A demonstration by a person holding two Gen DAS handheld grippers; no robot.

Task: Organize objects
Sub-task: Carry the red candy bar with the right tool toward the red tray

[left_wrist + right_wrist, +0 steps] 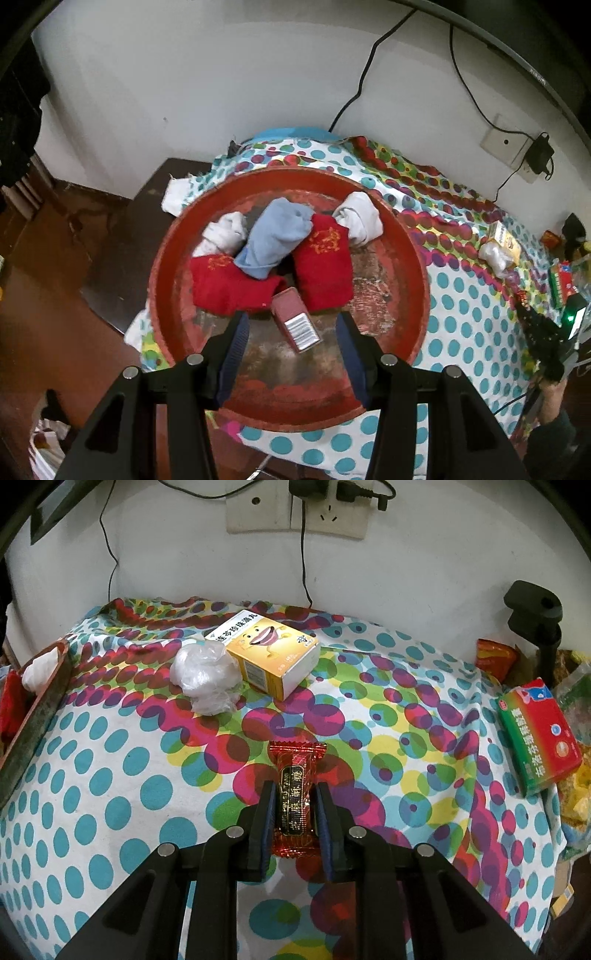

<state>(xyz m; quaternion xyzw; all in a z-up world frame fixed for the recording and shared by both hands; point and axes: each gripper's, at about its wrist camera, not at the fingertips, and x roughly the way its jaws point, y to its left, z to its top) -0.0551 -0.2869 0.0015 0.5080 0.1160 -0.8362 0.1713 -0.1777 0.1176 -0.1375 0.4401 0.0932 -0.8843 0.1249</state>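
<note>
In the left wrist view a round red tray (402,266) holds two red socks (323,266), a blue sock (275,236), two white sock rolls (360,216) and a small maroon box (295,319). My left gripper (291,325) is open above the tray, its jaws either side of the maroon box, not touching it. In the right wrist view my right gripper (293,794) is shut on a red candy wrapper (295,797) just above the dotted cloth (110,775).
On the cloth sit a yellow medicine box (271,651), a crumpled plastic bag (207,675) and a green-red box (535,734) at the right. The tray's edge (33,716) shows at the left. Snack packets (495,657) and a black stand (535,609) are at far right. Cables hang on the wall.
</note>
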